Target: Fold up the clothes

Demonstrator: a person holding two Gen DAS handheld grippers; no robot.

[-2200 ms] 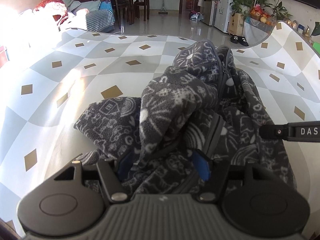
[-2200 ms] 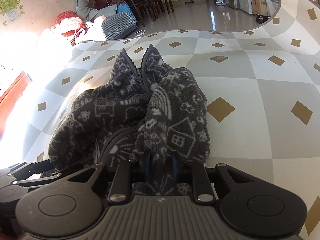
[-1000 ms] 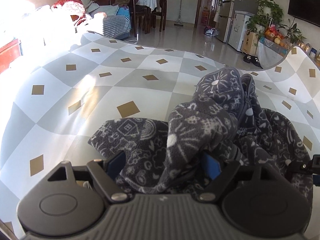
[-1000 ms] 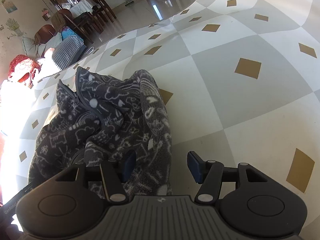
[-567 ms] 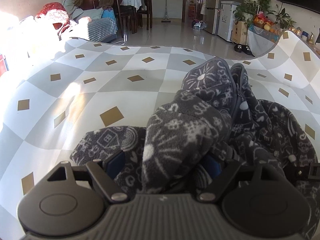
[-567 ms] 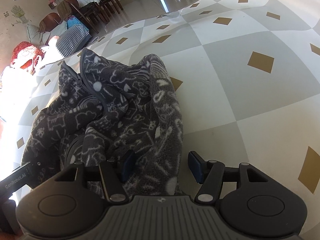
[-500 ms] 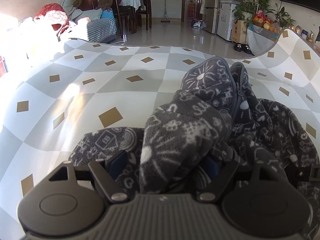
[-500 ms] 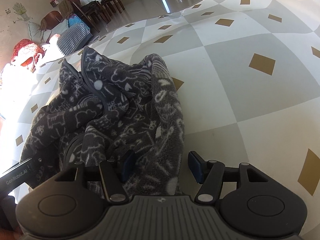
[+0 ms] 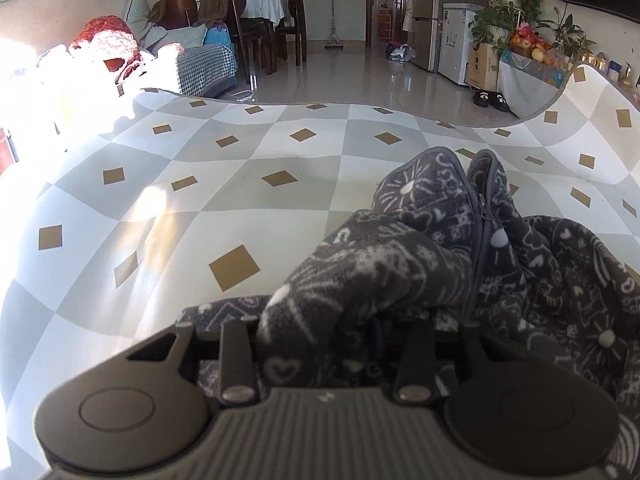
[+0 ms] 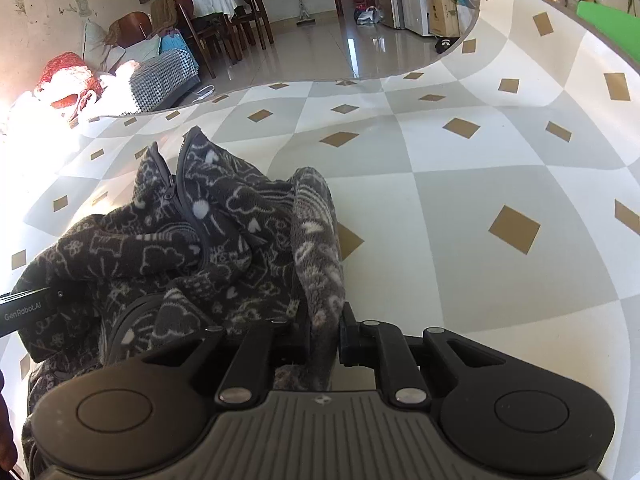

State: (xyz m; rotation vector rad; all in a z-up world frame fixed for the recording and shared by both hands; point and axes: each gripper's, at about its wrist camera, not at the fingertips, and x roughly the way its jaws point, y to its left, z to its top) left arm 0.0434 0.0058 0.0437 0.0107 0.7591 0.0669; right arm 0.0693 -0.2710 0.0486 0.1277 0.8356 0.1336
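A dark grey fleece jacket [image 9: 420,240] with white doodle print and a zipper [image 9: 486,216] lies bunched on the checked tablecloth [image 9: 200,200]. My left gripper [image 9: 320,328] has a thick fold of its left side between the jaws, which are closing on the fleece. In the right wrist view the jacket [image 10: 224,216] fills the left half. My right gripper [image 10: 326,332] is shut on a thin upright edge of it. A finger of the left gripper [image 10: 24,308] shows at the jacket's left. Fabric hides the pads of both.
The grey, white and tan tablecloth [image 10: 480,200] stretches bare to the right and beyond the jacket. Its far edge [image 9: 320,104] drops to a tiled floor with dining chairs, a fridge and plants. A green object [image 10: 608,28] sits at the far right.
Both grippers' jaws have narrowed onto the fleece; the right was wide around the jacket's edge and now pinches it. The right wrist view has rolled and lifted slightly; the left has shifted sideways.
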